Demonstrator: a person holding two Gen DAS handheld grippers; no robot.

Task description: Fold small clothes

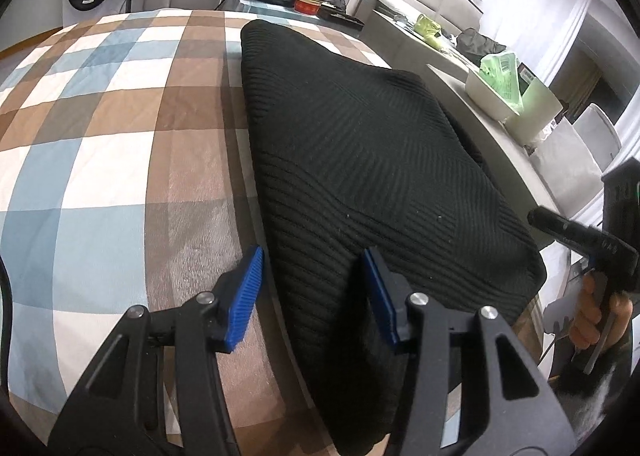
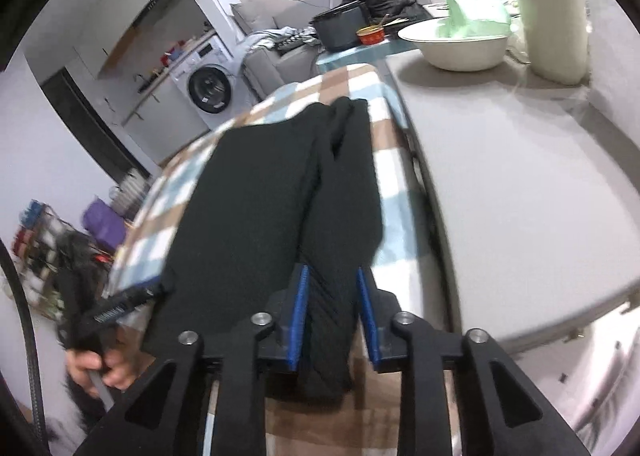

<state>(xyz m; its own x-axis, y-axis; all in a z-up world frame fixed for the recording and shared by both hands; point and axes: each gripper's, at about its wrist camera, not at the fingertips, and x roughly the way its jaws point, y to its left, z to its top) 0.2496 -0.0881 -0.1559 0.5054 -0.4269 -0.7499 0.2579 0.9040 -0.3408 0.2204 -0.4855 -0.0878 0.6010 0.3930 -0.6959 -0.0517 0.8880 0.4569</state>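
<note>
both claws gape partly over the black knit garment (image 1: 360, 160) on the plaid cloth (image 1: 100, 116), gripping nothing

Soft indoor light is coming in even, fisheye is bending the edges hard, the right wrist view is smearing with motion blur, and the black ribbed knit garment (image 1: 360, 160) is staying sharp.

Matt black ribbed knit garment (image 1: 360, 160) on soft checked cloth (image 1: 100, 116).
</note>
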